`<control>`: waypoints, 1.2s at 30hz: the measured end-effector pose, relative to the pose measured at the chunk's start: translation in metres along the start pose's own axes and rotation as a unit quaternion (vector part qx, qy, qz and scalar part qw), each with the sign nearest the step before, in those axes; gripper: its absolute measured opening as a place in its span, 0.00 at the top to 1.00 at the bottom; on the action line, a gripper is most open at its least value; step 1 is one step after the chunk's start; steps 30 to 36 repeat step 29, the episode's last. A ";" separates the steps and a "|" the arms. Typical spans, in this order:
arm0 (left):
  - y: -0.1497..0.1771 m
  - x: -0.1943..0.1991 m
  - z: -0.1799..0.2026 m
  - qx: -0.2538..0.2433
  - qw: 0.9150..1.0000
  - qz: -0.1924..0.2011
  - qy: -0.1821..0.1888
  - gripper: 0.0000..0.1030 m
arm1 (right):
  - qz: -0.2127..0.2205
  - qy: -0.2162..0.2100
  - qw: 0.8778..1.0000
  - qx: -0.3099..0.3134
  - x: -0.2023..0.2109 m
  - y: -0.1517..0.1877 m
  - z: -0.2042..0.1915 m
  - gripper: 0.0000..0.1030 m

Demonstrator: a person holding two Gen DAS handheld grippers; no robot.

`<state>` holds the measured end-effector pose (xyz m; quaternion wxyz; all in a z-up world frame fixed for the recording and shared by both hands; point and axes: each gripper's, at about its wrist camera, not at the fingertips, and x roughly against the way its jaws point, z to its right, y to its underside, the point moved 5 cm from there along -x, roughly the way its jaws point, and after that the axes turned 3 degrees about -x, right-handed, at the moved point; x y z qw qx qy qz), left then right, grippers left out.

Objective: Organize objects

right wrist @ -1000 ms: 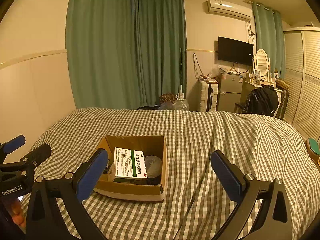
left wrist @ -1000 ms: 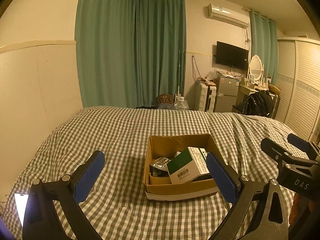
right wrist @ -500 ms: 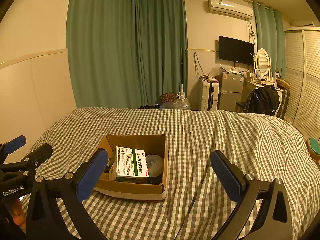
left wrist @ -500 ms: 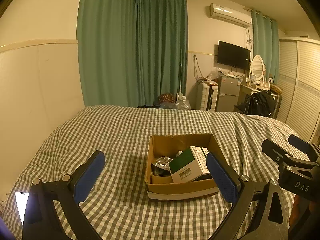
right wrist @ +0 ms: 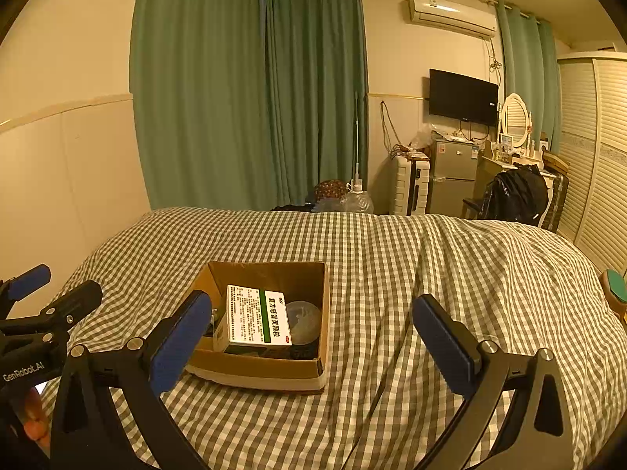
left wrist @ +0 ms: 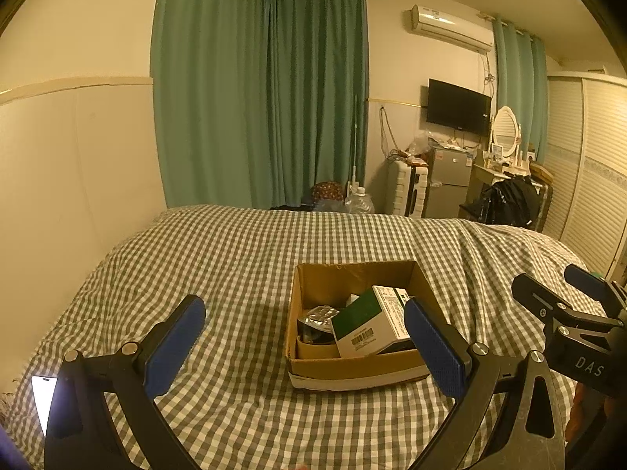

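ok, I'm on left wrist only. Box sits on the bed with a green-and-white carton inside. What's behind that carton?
Observer: A round clear plastic lid lies beside the carton, toward the box's right wall.
Operator: Carton's top face?
Observer: White with a green stripe and printed text, facing up, tilted.
Operator: Anything at the bed's far right edge?
Observer: A small green-topped object; cannot tell what it is.
Operator: Right gripper?
Observer: Right gripper is open and holds nothing, above the bedspread.
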<state>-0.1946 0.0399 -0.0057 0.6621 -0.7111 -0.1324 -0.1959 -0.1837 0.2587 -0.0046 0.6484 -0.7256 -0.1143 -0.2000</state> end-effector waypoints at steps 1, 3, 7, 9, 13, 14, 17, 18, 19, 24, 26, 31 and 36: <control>0.000 0.000 0.000 0.001 1.000 0.000 -0.002 0.00 | 0.000 0.000 1.000 0.000 0.000 0.000 0.000 0.00; 0.000 0.001 -0.002 0.001 1.000 0.002 -0.007 0.00 | 0.000 0.000 1.000 0.000 0.000 0.000 0.000 0.00; 0.000 0.002 -0.003 0.002 1.000 0.005 -0.009 0.00 | -0.001 0.000 1.000 0.001 -0.001 0.001 0.000 0.00; 0.001 0.002 -0.003 0.002 1.000 0.005 -0.010 0.00 | -0.002 0.000 1.000 0.000 -0.002 0.002 0.000 0.00; 0.002 0.002 -0.003 0.000 1.000 0.004 -0.010 0.00 | -0.002 0.000 1.000 0.000 -0.002 0.002 0.000 0.00; 0.002 0.002 -0.002 0.000 1.000 0.004 -0.009 0.00 | -0.002 -0.001 1.000 0.000 -0.002 0.002 0.000 0.00; 0.003 0.002 -0.001 -0.003 1.000 0.004 -0.009 0.00 | -0.002 0.000 1.000 0.000 -0.002 0.002 0.000 0.00; 0.003 0.002 -0.001 -0.003 1.000 0.003 -0.010 0.00 | -0.002 0.000 1.000 0.000 -0.002 0.002 0.001 0.00; 0.003 0.002 -0.001 -0.004 1.000 0.003 -0.009 0.00 | -0.003 0.000 1.000 0.000 -0.002 0.003 0.001 0.00; 0.005 0.001 0.001 -0.005 1.000 0.001 -0.009 0.00 | -0.004 0.000 1.000 0.000 -0.003 0.004 0.001 0.00; 0.006 0.001 0.001 -0.005 1.000 0.002 -0.007 0.00 | -0.004 0.000 1.000 0.000 -0.003 0.004 0.001 0.00; 0.007 0.002 0.002 -0.007 1.000 0.005 -0.006 0.00 | -0.006 0.000 1.000 0.000 -0.004 0.007 0.002 0.00; 0.007 0.002 0.002 -0.007 1.000 0.005 -0.006 0.00 | -0.006 0.000 1.000 0.000 -0.004 0.007 0.002 0.00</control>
